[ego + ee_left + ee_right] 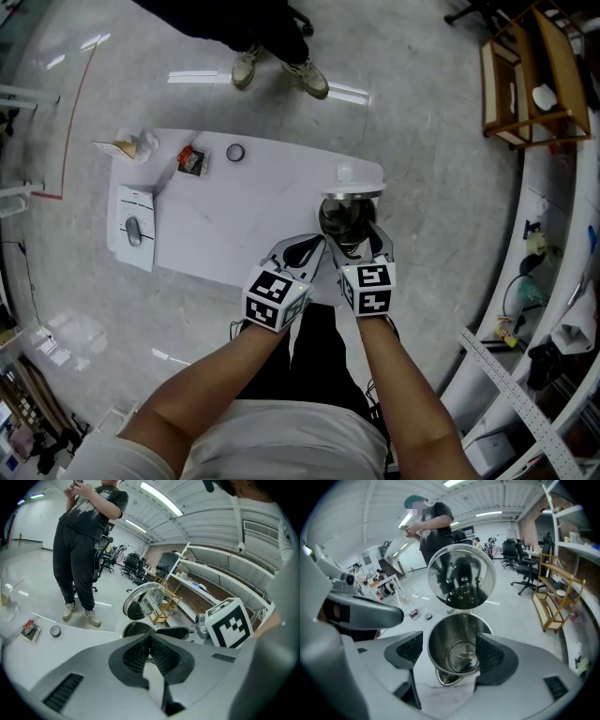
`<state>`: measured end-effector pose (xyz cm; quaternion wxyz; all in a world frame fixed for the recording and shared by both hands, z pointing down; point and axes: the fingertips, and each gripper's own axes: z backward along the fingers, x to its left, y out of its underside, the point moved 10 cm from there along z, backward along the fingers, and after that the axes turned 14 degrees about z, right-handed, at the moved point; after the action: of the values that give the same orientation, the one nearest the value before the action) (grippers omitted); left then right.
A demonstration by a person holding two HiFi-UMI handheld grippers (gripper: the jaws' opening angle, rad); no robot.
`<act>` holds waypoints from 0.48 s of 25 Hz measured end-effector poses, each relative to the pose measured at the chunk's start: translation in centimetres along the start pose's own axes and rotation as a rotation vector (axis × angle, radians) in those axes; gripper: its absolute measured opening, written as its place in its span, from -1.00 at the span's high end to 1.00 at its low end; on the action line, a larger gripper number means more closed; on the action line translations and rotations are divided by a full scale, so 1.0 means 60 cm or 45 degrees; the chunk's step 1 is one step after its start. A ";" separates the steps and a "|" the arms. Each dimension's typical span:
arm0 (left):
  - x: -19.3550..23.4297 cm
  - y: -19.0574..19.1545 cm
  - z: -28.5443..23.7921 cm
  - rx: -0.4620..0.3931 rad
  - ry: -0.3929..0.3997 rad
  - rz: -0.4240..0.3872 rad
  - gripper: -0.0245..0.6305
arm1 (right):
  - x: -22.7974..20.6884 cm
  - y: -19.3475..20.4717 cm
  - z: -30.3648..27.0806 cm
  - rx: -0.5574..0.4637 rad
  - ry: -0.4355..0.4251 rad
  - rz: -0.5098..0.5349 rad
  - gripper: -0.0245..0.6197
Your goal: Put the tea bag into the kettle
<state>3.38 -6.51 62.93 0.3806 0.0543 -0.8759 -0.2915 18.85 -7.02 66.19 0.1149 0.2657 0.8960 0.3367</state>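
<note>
Resting on the kettle floor, the tea bag looks delivered

Right gripper (450,651) hangs with its jaws wide apart over the open steel kettle (440,644), nothing pinched. A small limp tea bag (461,658) seems to lie on the bottom. Left gripper (150,656) is closed and empty. The bag is probably light, soft and easily torn: pinch a top corner gently.

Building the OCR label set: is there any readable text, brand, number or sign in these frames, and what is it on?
No readable text in any view.
Marker cubes: black-and-white square patterns only, no letters.
Red-and-black packet on the table: print too small to read.
White sheet at the table's end: marks too small to read.
Kettle: no label visible.
</note>
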 end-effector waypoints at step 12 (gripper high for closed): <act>-0.009 -0.018 0.005 -0.017 0.003 0.005 0.90 | -0.002 -0.024 0.036 -0.025 0.021 0.032 0.05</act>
<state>3.41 -7.08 61.80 0.3826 0.0503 -0.8736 -0.2964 19.21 -6.82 63.60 0.1060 0.2730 0.8902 0.3490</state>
